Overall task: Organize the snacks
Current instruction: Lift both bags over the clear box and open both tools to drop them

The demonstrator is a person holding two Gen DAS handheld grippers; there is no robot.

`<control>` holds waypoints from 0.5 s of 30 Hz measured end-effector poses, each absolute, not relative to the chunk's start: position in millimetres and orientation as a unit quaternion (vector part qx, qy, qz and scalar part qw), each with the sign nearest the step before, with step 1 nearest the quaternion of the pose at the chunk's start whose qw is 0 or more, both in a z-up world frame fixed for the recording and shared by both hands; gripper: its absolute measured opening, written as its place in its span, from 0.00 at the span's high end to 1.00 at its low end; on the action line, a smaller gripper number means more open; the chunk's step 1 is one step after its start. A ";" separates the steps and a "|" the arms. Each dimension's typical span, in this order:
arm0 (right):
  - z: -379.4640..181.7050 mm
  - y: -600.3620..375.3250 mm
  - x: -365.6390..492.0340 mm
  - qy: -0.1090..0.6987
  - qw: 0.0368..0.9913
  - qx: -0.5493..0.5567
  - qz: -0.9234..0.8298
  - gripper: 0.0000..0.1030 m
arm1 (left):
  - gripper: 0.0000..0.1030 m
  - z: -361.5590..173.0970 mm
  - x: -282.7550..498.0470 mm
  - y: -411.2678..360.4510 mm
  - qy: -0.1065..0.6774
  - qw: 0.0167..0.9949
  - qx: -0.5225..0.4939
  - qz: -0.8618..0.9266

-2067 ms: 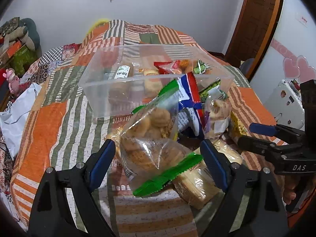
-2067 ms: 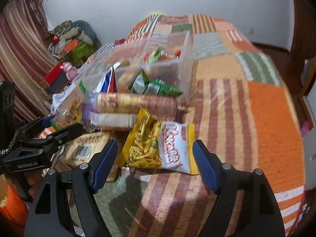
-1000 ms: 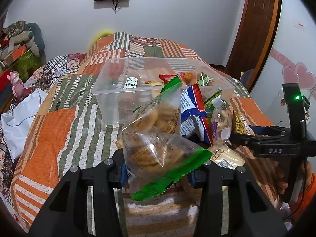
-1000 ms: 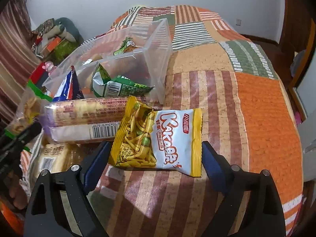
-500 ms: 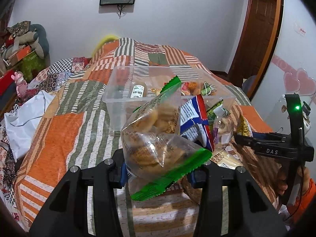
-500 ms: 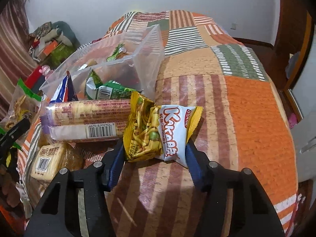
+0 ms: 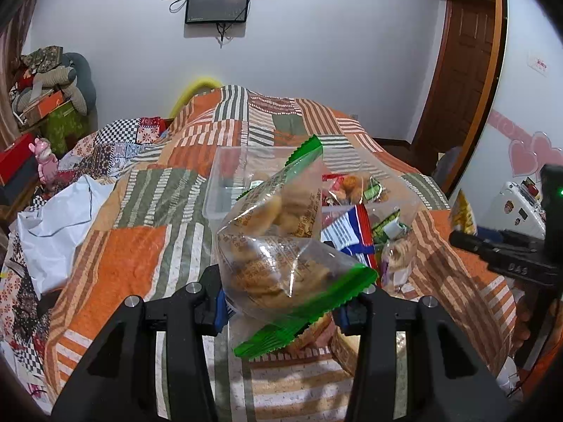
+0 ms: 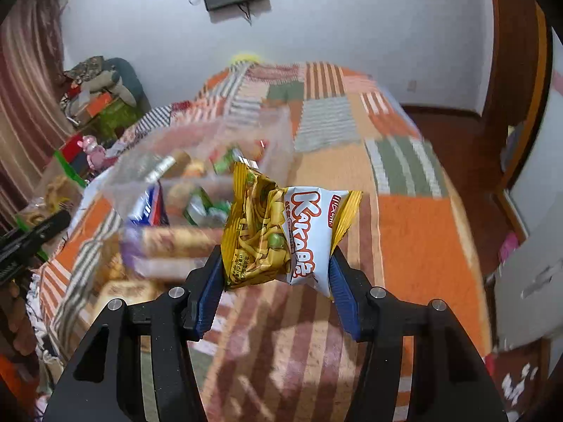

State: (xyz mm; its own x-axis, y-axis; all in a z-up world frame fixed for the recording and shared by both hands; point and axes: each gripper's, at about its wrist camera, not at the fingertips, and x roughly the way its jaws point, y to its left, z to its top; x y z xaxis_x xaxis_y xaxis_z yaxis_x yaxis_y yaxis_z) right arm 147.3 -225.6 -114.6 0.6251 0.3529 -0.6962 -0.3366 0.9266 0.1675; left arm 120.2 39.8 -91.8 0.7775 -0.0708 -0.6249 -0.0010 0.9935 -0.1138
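My left gripper point(image 7: 281, 307) is shut on a clear cookie bag with green ends point(image 7: 278, 246) and holds it above the bed, in front of the clear plastic bin point(image 7: 225, 176). My right gripper point(image 8: 276, 281) is shut on a yellow and white snack packet point(image 8: 281, 235), lifted above the quilt near the bin point(image 8: 278, 140). The bin holds several small snacks. The right gripper also shows in the left wrist view point(image 7: 506, 260), and the left one in the right wrist view point(image 8: 28, 239).
More packets lie on the patchwork quilt point(image 7: 140, 239) beside the bin: a blue and red packet point(image 7: 348, 232), long biscuit rolls point(image 8: 172, 242) and a wrapped cake point(image 8: 123, 292). A white bag point(image 7: 59, 218) lies at the left. A door point(image 7: 464, 70) stands at the right.
Both grippers closed on their packets and lifted them off the quilt. The views rose, and the right one moved toward the bin.
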 end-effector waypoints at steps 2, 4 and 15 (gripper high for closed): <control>-105.9 -221.8 151.3 0.377 0.905 0.010 0.198 0.49 | 0.56 -87.8 124.1 41.1 0.330 0.943 -0.050 -0.016; -99.0 -216.5 156.2 0.367 0.907 0.010 0.204 0.49 | 0.56 -82.8 128.5 43.0 0.324 0.945 -0.046 -0.011; -88.6 -177.7 177.6 0.347 0.907 0.004 0.239 0.49 | 0.56 -65.0 156.8 50.7 0.300 0.953 -0.037 -0.005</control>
State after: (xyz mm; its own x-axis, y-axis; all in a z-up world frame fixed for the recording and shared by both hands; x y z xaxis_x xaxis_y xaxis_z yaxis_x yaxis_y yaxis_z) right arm 177.6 -177.7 -88.6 0.6453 0.4355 -0.6277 -0.4304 0.8860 0.1724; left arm 156.8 50.7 -65.0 0.8194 -0.0312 -0.5723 -0.0134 0.9972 -0.0736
